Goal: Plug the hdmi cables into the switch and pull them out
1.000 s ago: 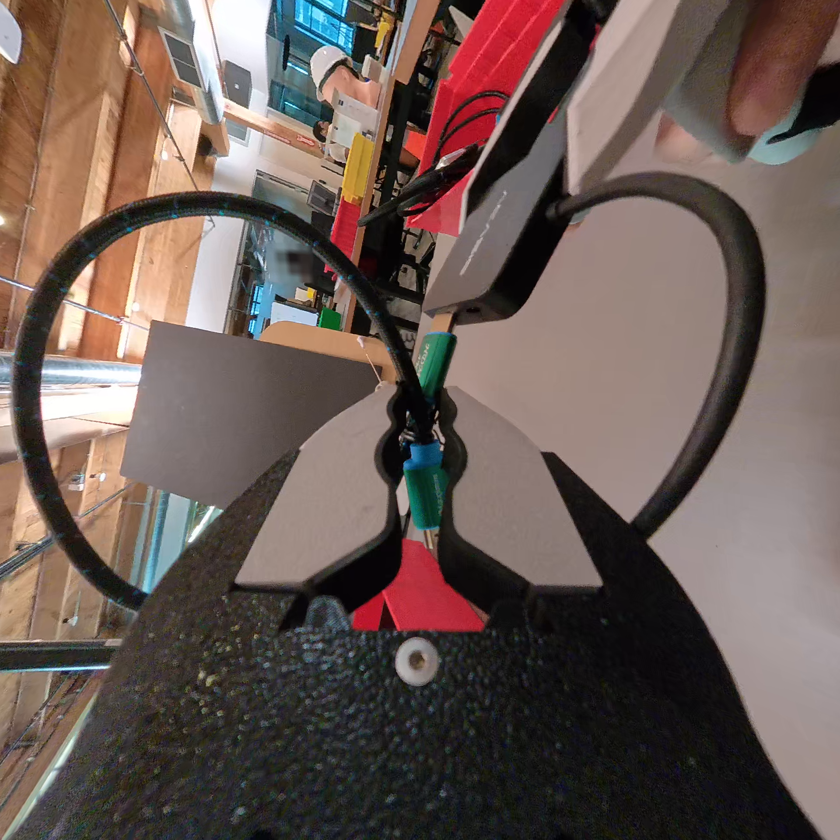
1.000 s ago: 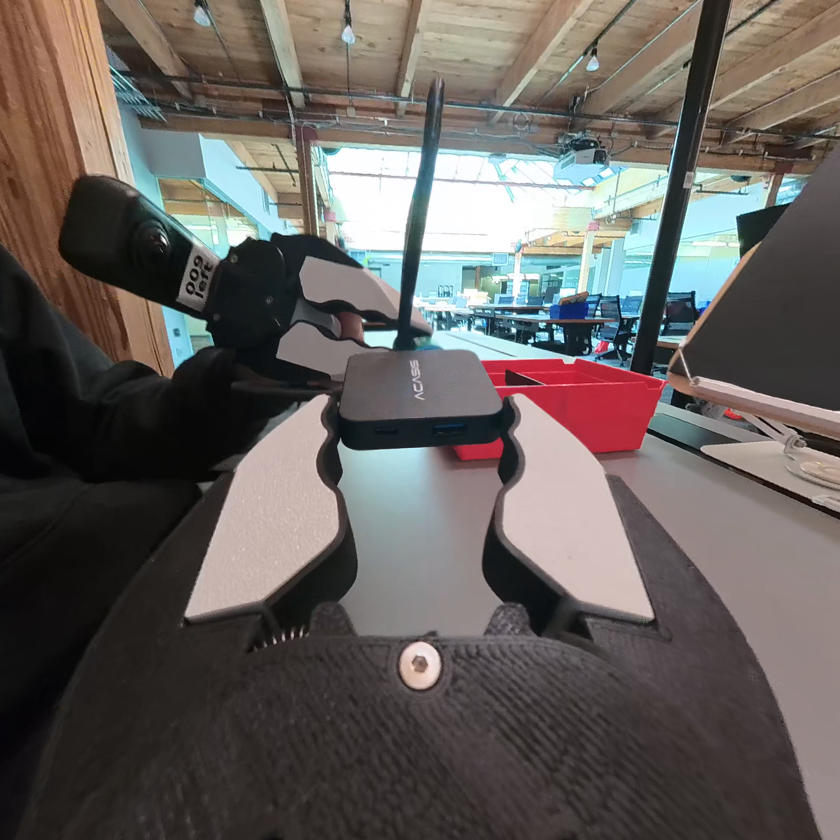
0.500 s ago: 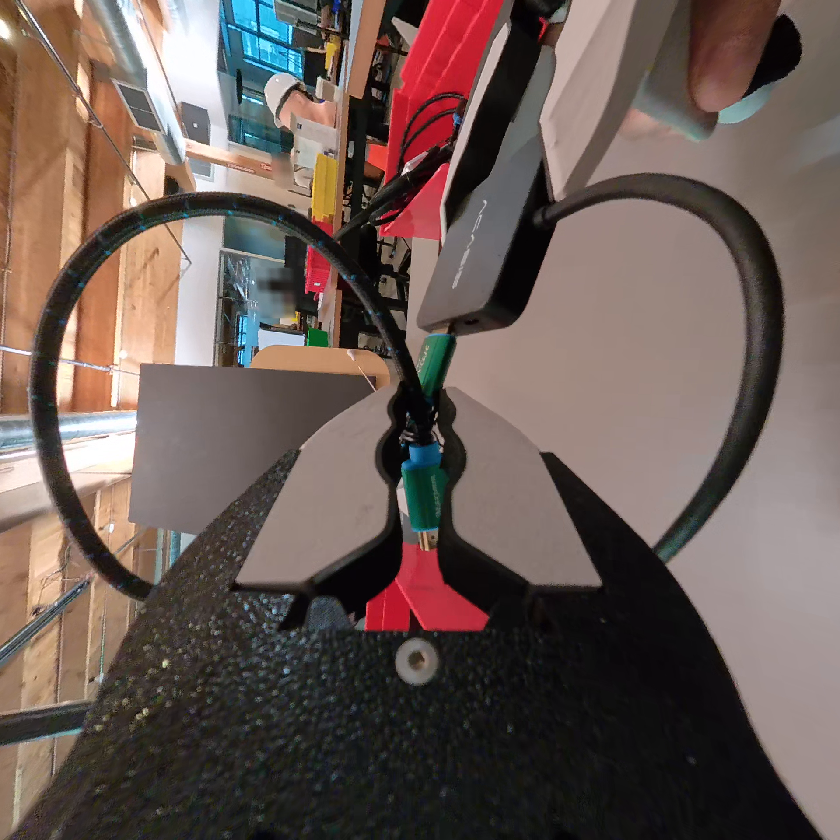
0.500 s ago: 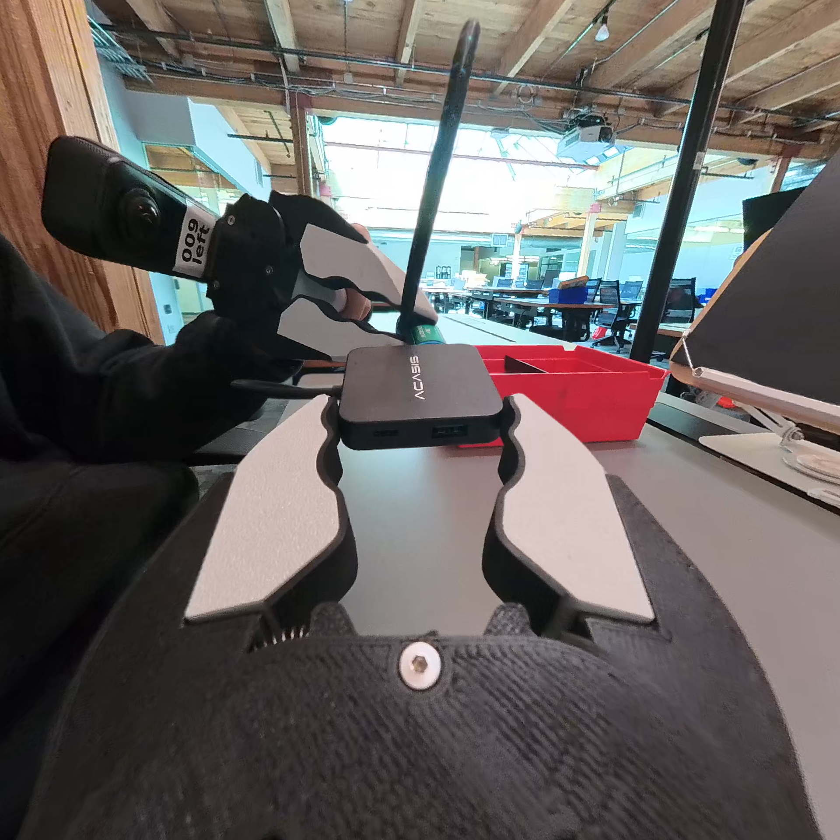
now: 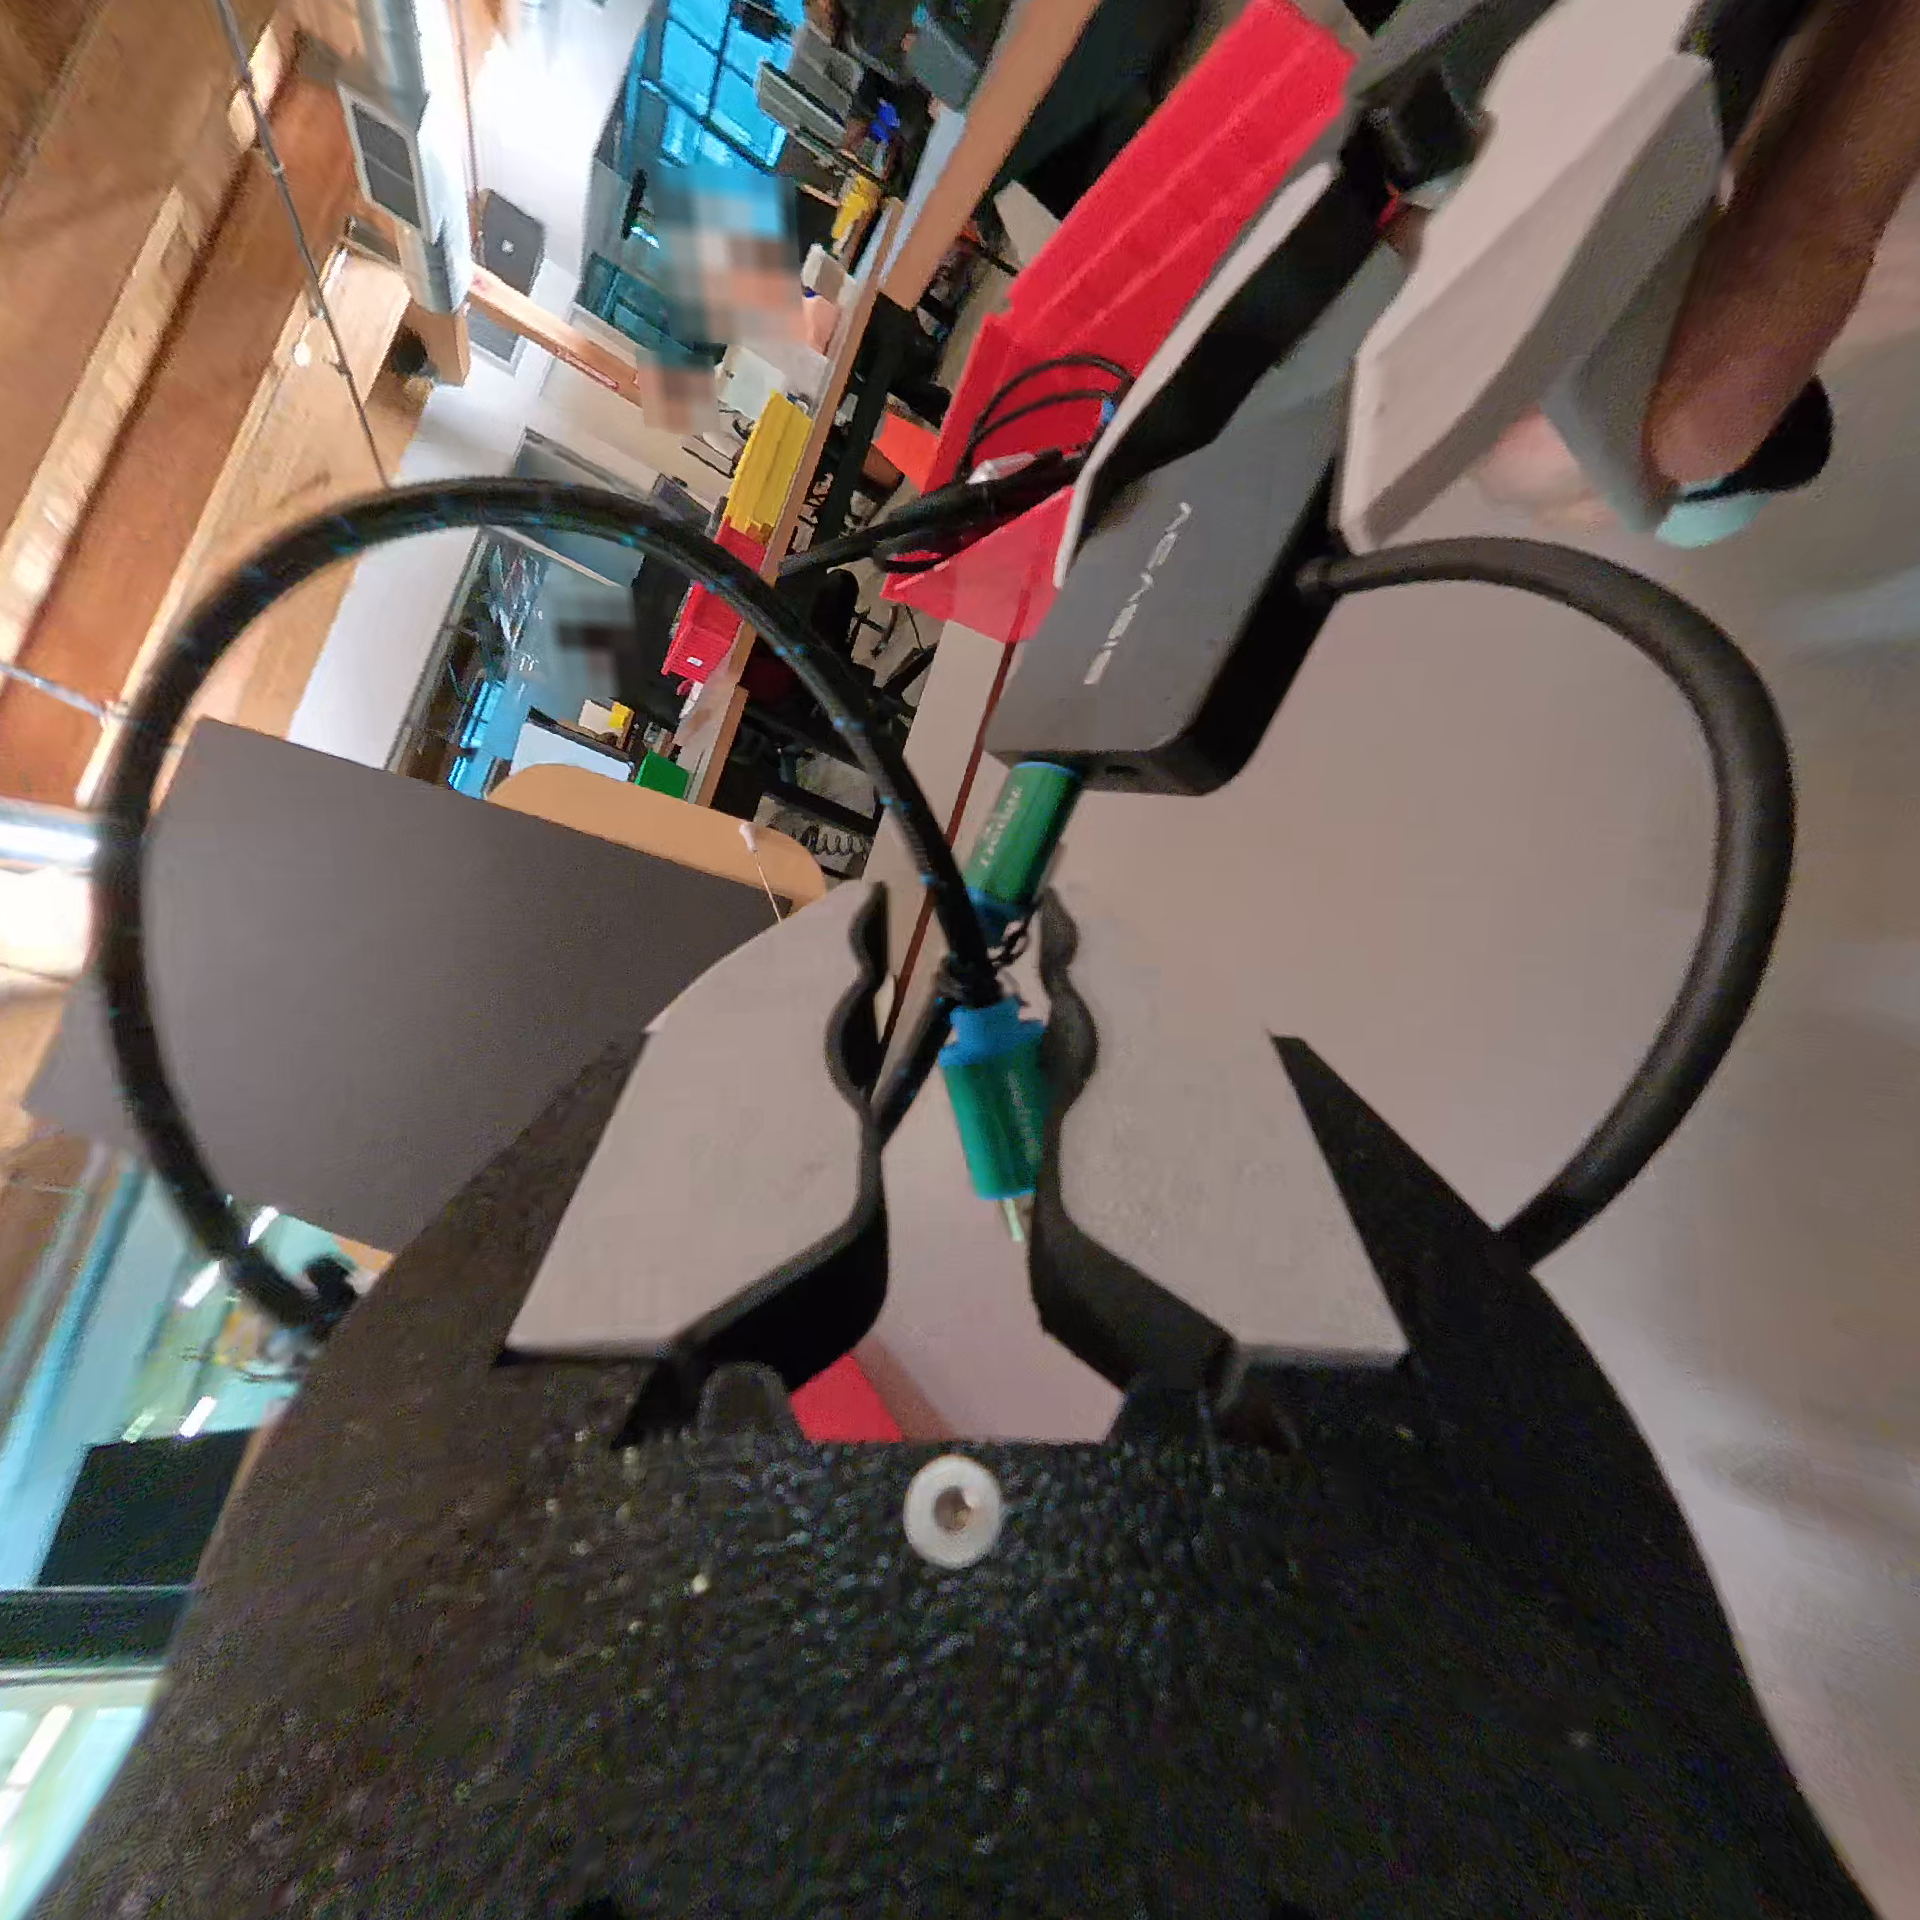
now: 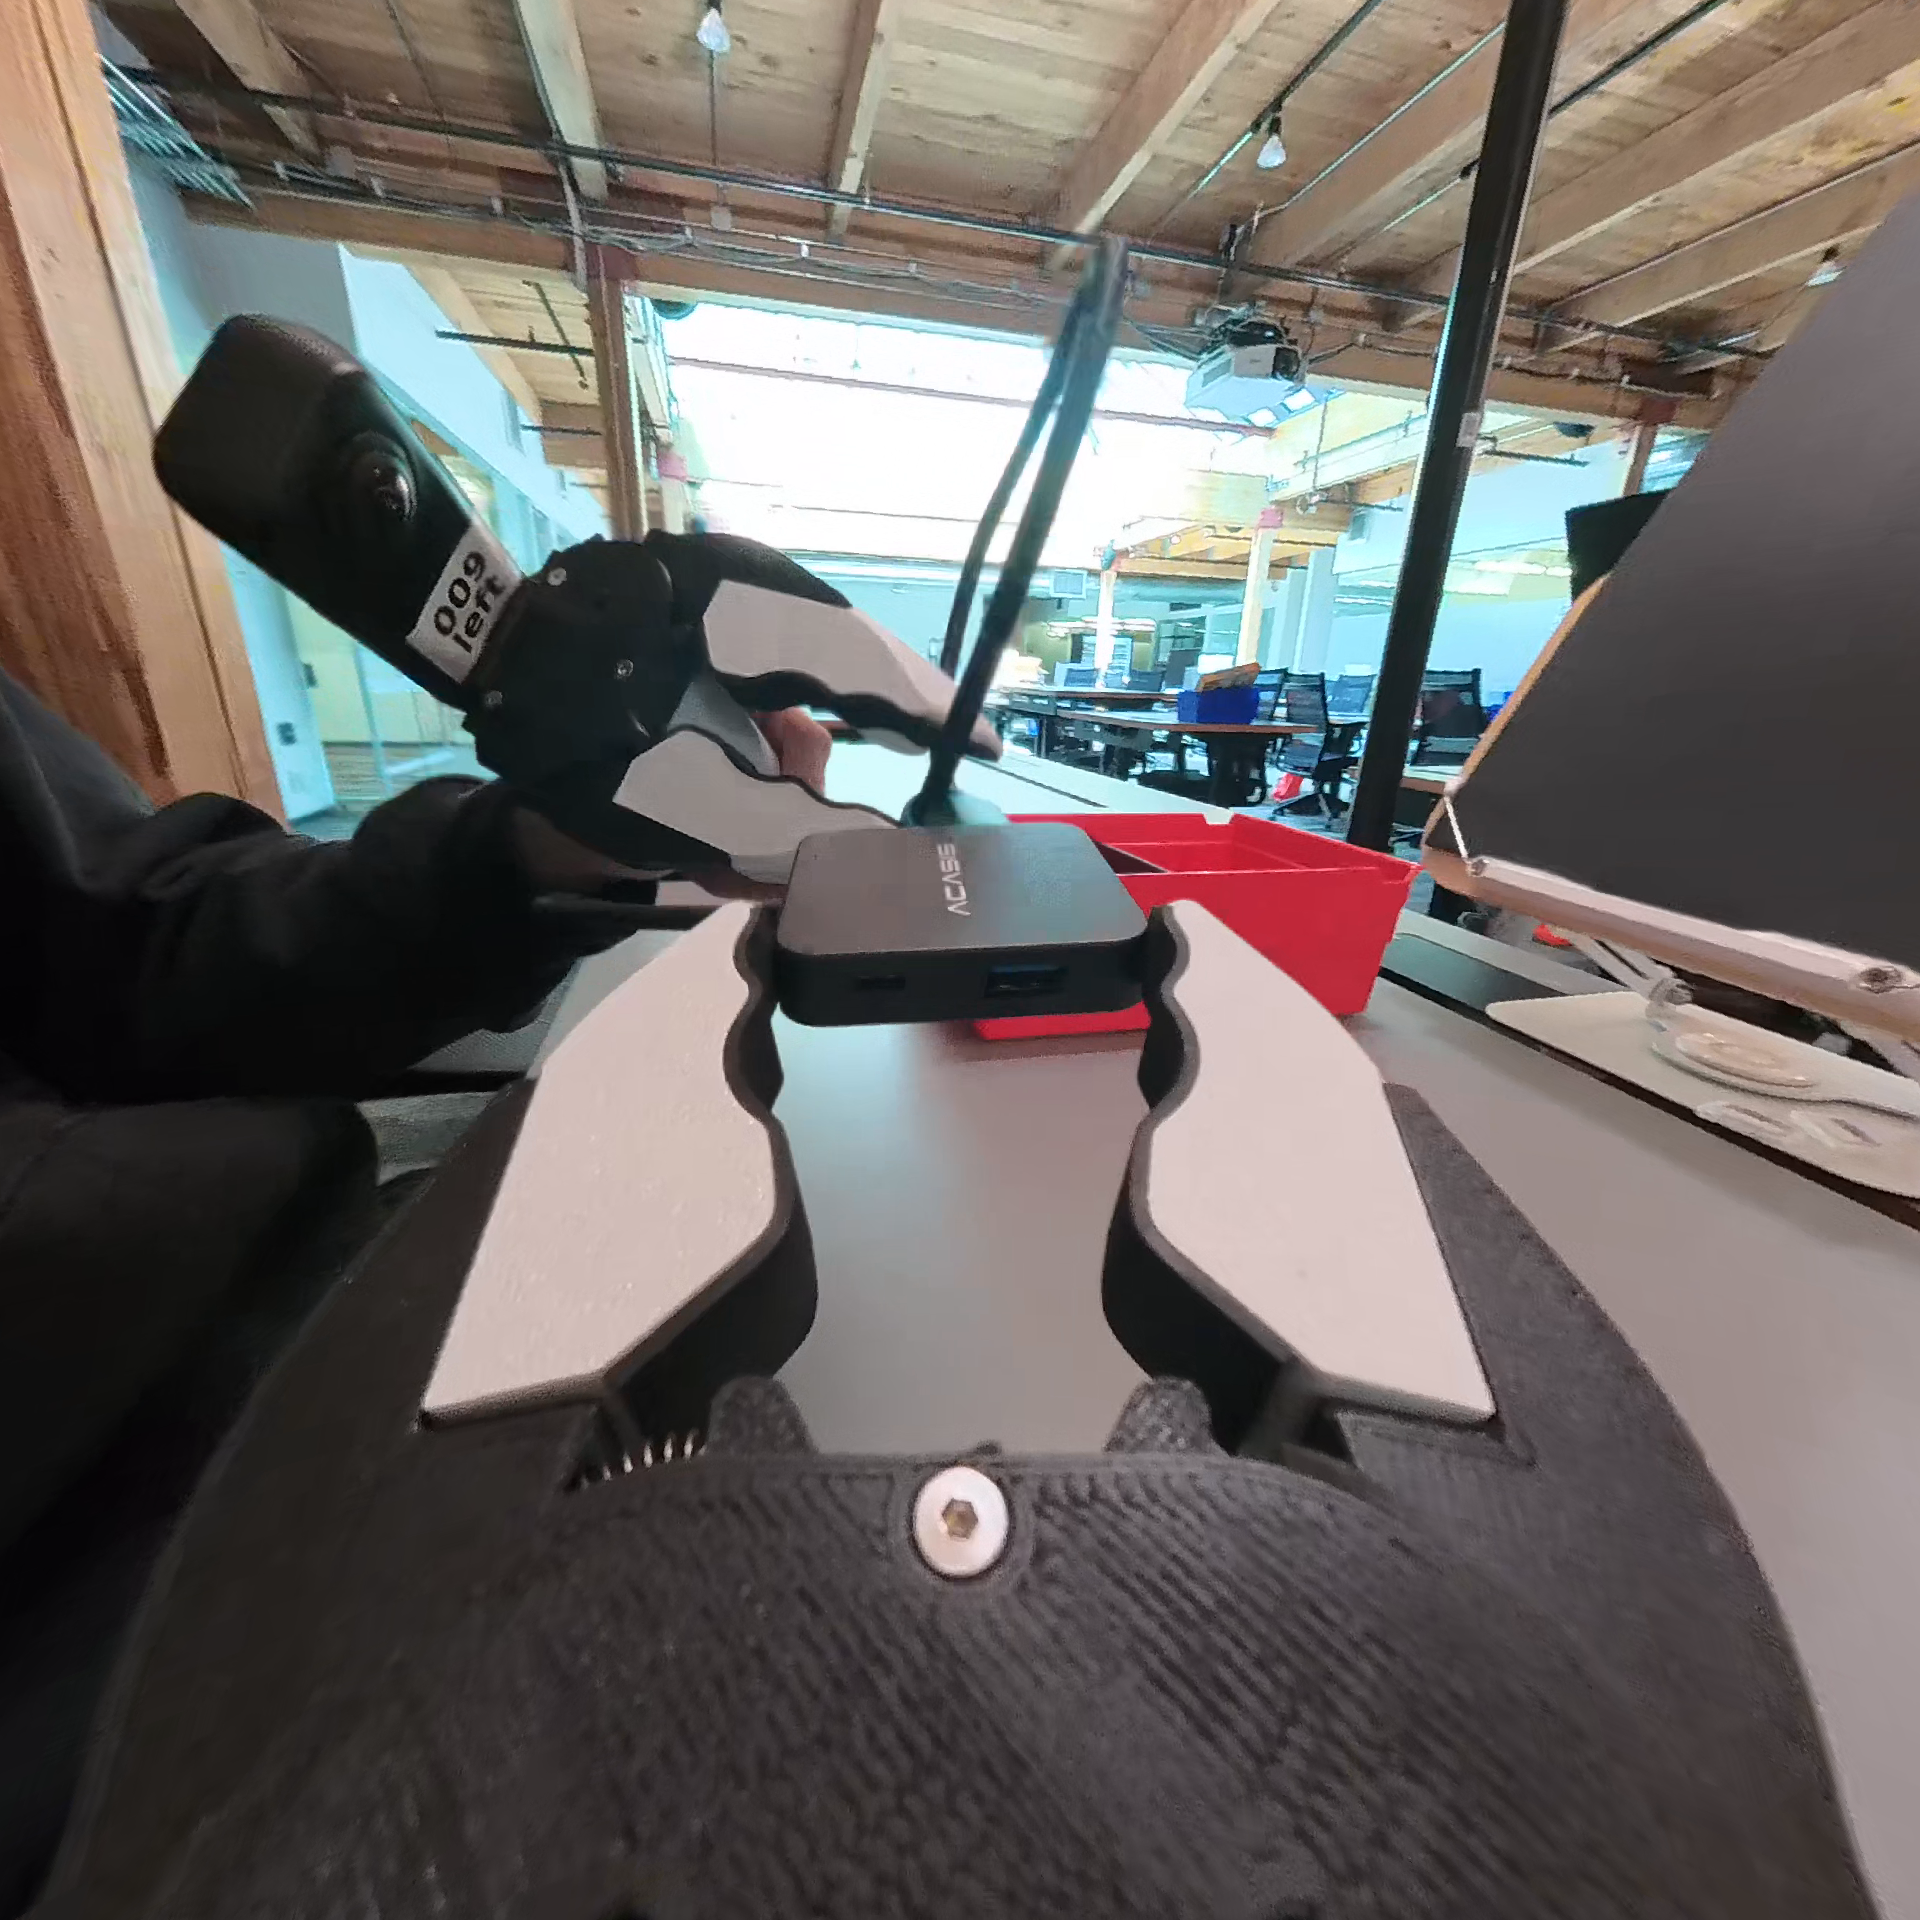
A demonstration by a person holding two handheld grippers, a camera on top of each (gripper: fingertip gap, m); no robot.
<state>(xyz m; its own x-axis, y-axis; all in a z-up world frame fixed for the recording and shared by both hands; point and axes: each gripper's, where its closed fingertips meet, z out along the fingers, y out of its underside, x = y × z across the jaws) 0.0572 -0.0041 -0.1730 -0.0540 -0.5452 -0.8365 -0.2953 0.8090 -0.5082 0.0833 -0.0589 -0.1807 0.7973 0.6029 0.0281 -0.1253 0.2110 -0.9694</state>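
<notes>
Right gripper (image 6: 961, 935) is clamping the black switch (image 6: 961, 920) above the table (image 6: 1662, 1299). Left gripper (image 5: 961, 977), jaws parted, is bracketing the green HDMI plug (image 5: 1013, 831) seated in the switch.

Left gripper (image 5: 961, 940) is rolled onto its side, jaws parted a little with daylight showing between the grey fingers (image 5: 727, 1122). In the right wrist view that same left gripper (image 6: 914, 769) reaches in from the left, tilted nose-down, a black-sleeved forearm (image 6: 260, 935) behind it and a bare fingertip (image 6: 795, 743) peeking between its fingers. Right gripper (image 6: 961, 935) sits level and low, jaws wide apart yet clamped on what lies between their tips. A bare finger (image 5: 1756, 260) of the right hand presses along its outer finger.
</notes>
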